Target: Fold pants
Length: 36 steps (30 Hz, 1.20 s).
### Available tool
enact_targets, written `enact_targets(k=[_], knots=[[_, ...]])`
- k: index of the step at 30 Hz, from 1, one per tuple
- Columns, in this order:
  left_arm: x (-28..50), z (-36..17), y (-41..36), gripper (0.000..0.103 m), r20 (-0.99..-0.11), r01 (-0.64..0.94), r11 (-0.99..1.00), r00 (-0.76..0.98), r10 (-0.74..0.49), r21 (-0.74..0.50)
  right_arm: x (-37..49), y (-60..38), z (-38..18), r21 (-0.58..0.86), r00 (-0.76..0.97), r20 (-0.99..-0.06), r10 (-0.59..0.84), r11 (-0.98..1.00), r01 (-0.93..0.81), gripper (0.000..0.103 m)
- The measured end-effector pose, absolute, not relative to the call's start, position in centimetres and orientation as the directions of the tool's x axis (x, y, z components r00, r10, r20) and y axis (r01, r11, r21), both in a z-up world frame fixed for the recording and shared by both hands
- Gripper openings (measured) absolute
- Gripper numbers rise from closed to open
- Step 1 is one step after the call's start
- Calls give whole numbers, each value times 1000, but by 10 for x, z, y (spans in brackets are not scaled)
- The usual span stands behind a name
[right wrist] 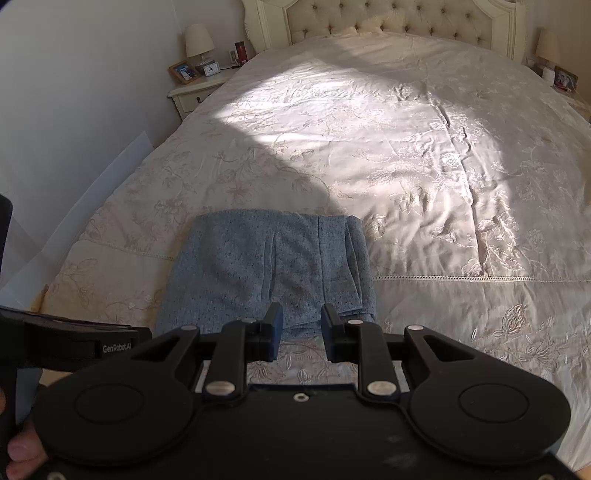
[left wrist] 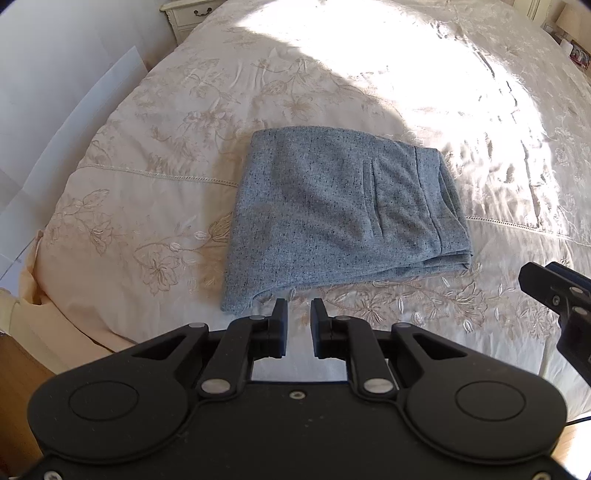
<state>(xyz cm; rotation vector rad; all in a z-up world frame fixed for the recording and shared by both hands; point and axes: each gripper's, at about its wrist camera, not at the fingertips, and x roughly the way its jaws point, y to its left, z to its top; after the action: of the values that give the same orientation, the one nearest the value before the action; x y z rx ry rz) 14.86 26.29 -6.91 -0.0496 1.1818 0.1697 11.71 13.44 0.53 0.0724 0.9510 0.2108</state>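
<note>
The grey-blue speckled pants lie folded into a thick rectangle on the cream embroidered bedspread; they also show in the right wrist view. My left gripper is open and empty, just short of the pants' near edge. My right gripper is open and empty, hovering over the near edge of the pants. The right gripper's body shows at the right edge of the left wrist view. The left gripper's body shows at the left of the right wrist view.
The bed's left edge drops to the floor by a white wall. A tufted headboard stands at the far end. A nightstand with lamp, clock and photo frame stands at the far left, another lamp at the far right.
</note>
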Motion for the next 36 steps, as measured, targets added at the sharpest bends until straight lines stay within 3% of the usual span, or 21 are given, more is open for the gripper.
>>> enact_targets(k=[36], knots=[[155,-77,266,22,-933,-164,985,341,111,57,123,133,0,162,537,-813,225,973,-163,25]])
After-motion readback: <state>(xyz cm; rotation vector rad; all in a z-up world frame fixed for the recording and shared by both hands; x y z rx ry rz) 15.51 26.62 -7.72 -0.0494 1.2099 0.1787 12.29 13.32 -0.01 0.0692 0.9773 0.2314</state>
